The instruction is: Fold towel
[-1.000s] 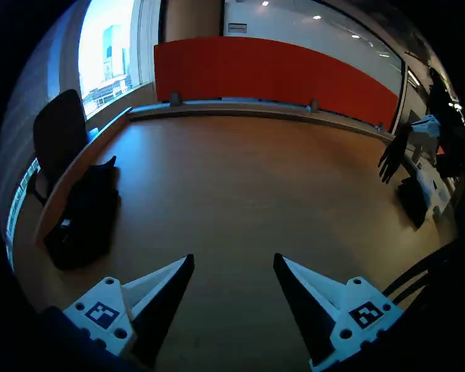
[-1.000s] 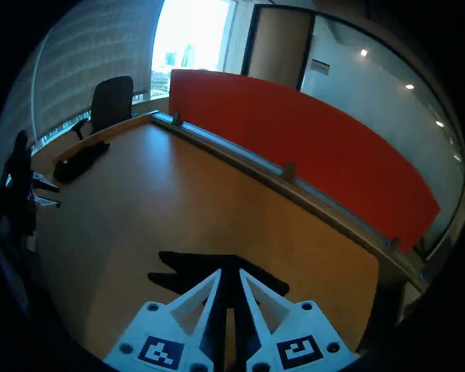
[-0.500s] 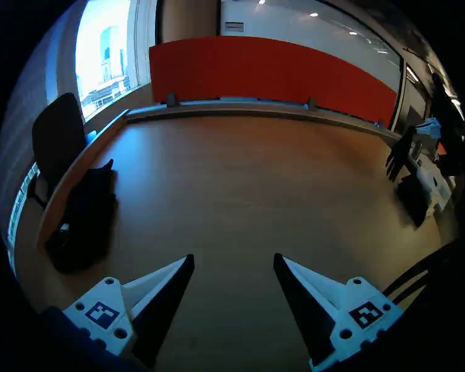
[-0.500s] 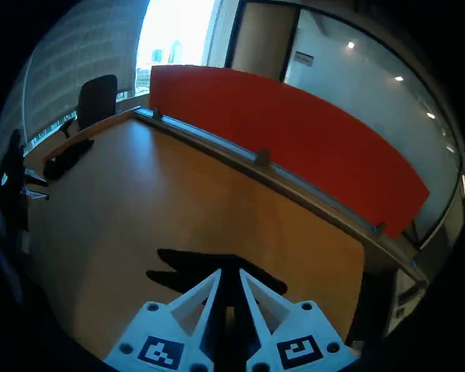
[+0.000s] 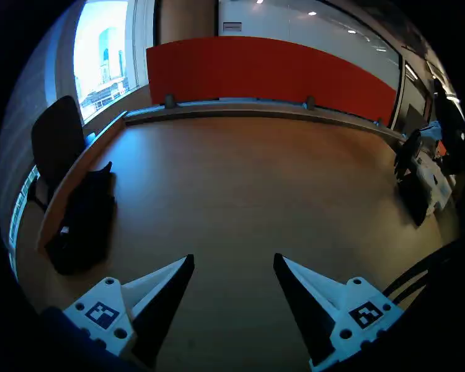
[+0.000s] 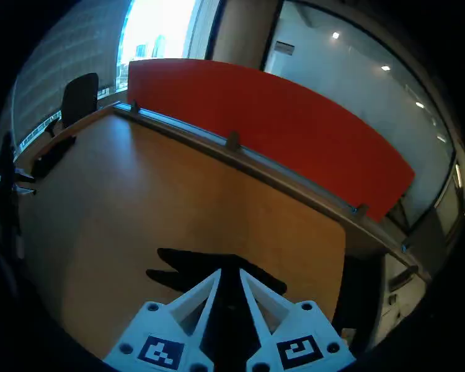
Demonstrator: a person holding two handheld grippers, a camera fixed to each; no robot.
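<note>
Right gripper point(image 6: 230, 271) pinched narrow on the towel point(image 6: 192, 265), a black cloth with a ragged edge hanging from the fingers. Held clear of the desk point(image 6: 139, 198), on the near side of the red partition point(image 6: 276, 130).

Swung rightward along the partition over the last second. More of the partition's right end and the drop past the desk's end now ahead, the window end sliding away. Same pinch on the cloth throughout, same drape.

Left gripper point(image 5: 232, 256) spread wide, nothing between the fingers, hovering low over bare desk and facing the partition's middle. Barely shifted in that time. From there, toward the partition's right end, a dark hanging shape, drawn in narrower than a second ago. Probably the same towel under the other gripper, though too small to be sure.

Reads as carrying, not folding. Towel aloft in one grip, not yet laid flat, no second corner taken; folding proper likely yet to begin.

No box, bin or basket to report. Toward the partition's left end, a dark bundle point(image 5: 80, 217) on the desk beside an office chair point(image 5: 56, 133). Bag or garment, cannot tell; contents hidden.
</note>
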